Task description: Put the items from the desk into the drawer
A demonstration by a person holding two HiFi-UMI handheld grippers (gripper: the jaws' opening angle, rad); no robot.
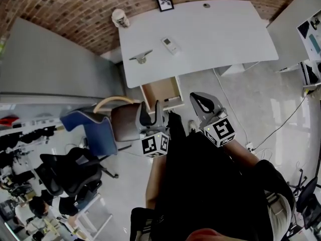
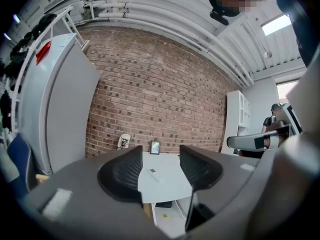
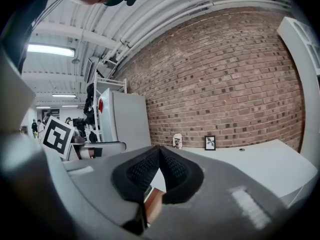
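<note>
Both grippers hang close to the body, short of the table. The left gripper has its jaws well apart and empty; the right gripper is pinched together on nothing. Just ahead, the drawer stands open under the table's near edge. Farther on lie a small grey object and the remote (long axis slanted across the approach). The remote shows between the left jaws, so that side looks better placed. The cup and picture frame stand at the far edge.
</note>
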